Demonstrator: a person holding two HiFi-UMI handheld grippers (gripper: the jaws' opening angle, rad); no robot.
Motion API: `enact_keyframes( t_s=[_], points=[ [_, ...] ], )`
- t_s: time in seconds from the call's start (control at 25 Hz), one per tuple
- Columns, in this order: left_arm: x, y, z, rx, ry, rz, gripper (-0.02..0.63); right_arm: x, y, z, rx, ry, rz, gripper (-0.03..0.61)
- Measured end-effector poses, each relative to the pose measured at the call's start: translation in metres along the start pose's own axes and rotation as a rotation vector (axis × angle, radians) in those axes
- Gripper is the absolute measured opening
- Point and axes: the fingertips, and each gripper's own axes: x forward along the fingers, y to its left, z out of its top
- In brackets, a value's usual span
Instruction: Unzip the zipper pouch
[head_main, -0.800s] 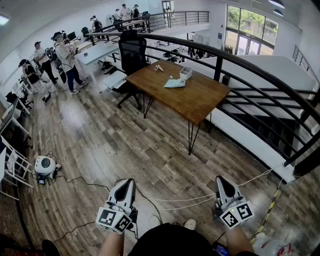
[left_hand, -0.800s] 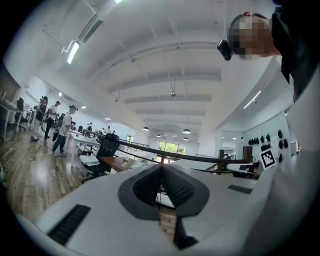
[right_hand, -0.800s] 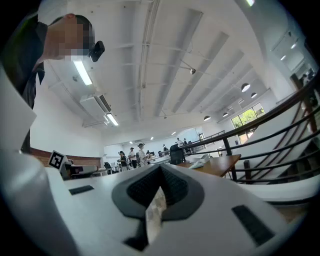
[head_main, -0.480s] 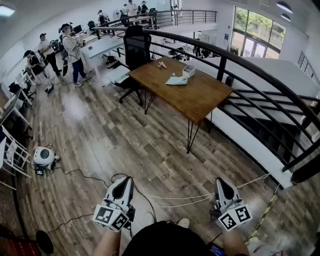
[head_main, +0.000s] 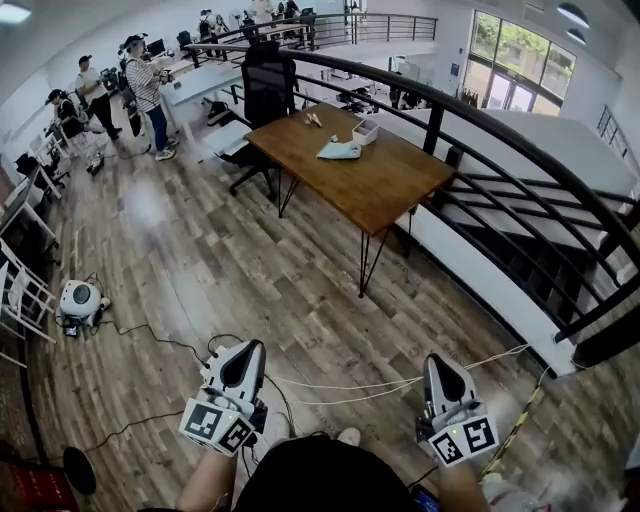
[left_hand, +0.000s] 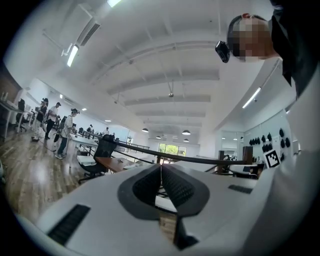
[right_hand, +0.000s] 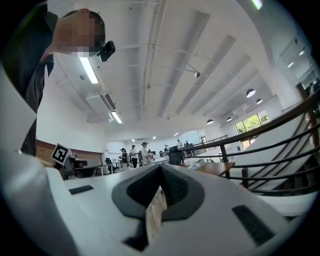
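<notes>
Both of your tools are closed with nothing in them: the left gripper (head_main: 250, 350) and the right gripper (head_main: 438, 360) each have their jaws pressed together, and both hang over the floor well short of the wooden table (head_main: 390, 190). The zipper pouch (head_main: 339, 150) lies flat on the table's far half, just beside a small white box (head_main: 366, 131). The loose cables (head_main: 345, 385) on the floor between you and the table could snag a foot as you walk in. Arriving with closed jaws would likely shove the pouch instead of gripping it. If only one gripper pulls the slider, the light pouch will probably slide along the tabletop. The pouch's long axis seems to run roughly across the table's width, but from here you cannot tell which end holds the slider.
</notes>
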Motion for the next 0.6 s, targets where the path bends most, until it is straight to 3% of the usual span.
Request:
enact_keyframes(
  t_s=[0.08,0.12,0.2,0.32,0.4,0.6],
  points=[
    [0.004,-0.013,0.001,0.010,-0.007,-0.005,0.015,-0.009,-0.005,0.006,-0.003,-0.031,0.008,-0.003],
    [0.005,-0.019,0.002,0.019,-0.009,-0.010,0.015,-0.014,-0.008,0.010,0.005,-0.051,0.011,0.032],
    [0.010,-0.030,0.003,0.027,-0.013,-0.027,0.025,-0.023,-0.015,0.017,0.026,-0.087,0.008,0.173],
    [0.015,-0.040,0.003,0.025,-0.014,-0.039,0.198,-0.032,-0.025,0.024,0.032,-0.112,-0.013,0.313],
    [0.016,-0.044,0.004,0.031,-0.018,-0.033,0.258,-0.036,-0.028,0.026,0.022,-0.109,-0.018,0.334],
    [0.012,-0.047,0.006,0.037,-0.019,-0.011,0.275,-0.037,-0.021,0.028,0.013,-0.112,0.022,0.357]
  ],
)
